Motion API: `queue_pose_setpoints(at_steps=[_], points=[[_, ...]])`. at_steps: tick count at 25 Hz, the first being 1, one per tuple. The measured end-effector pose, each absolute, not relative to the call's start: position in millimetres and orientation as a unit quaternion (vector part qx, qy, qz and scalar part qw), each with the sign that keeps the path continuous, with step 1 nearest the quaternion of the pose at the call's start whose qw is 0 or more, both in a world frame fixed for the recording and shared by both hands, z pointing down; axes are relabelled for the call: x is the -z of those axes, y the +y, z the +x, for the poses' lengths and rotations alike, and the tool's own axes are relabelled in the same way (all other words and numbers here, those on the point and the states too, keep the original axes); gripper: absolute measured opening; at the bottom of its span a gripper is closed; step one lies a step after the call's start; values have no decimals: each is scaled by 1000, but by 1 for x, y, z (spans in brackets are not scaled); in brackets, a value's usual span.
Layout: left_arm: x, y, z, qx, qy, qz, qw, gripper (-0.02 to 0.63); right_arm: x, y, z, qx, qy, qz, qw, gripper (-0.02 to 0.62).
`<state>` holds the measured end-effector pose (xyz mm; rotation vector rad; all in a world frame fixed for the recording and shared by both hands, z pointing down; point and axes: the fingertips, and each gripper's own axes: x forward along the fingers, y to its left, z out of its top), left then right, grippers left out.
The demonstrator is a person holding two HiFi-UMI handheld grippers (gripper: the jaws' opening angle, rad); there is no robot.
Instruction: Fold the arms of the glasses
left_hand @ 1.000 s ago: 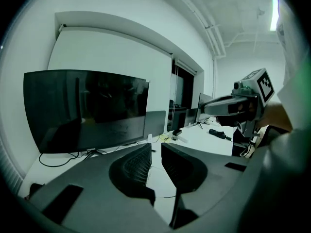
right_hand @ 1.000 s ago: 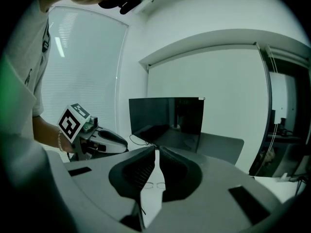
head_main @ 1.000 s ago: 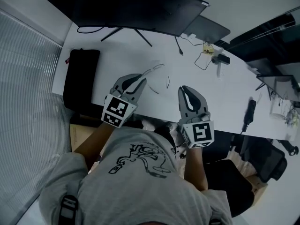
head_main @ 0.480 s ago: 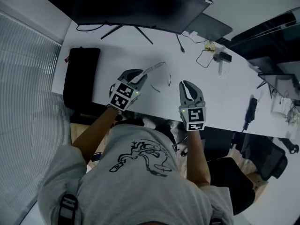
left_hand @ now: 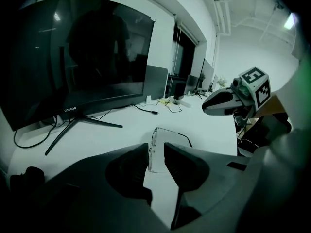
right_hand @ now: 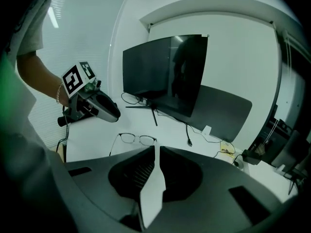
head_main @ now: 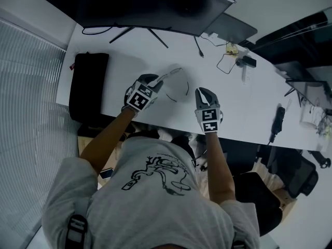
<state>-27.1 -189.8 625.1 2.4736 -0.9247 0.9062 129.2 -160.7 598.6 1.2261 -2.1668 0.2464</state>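
Note:
Thin-framed glasses lie on the white desk with their arms unfolded. In the head view my left gripper sits low at their left end. In the left gripper view its jaws are opening, and one lens of the glasses shows just past the tips, with nothing pressed between them. My right gripper hovers just right of the glasses, apart from them. Its jaws are shut on nothing, and the glasses lie ahead of them, a little to the left.
A large dark monitor on a stand fills the back of the desk. A black pouch lies at the left end. A grey slab and loose cables sit back right. The desk's near edge runs under both hands.
Both grippers have come down toward the desk and closer to the glasses. The left jaws have spread wider. The glasses have not moved.

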Motion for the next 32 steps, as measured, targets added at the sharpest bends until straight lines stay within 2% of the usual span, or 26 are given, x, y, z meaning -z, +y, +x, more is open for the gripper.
queue_pose_setpoints(at_steps=[13,21,24,28,32], points=[[-678,-206,-15,-360,-298,862,195,127,-678,-173,136,-129,-810,435,371,41],[-701,-212,-16,-369,-301,855,207,126,-703,-176,132,-147,-810,420,382,41],[-704,-209,-15,-374,-297,851,216,111,-711,-175,131,-156,-810,413,387,41],[-706,-210,-14,-372,-302,852,213,49,-714,-173,128,-161,-812,405,389,42],[-706,-212,-14,-365,-305,853,216,44,-716,-170,122,-164,-815,398,387,42]])
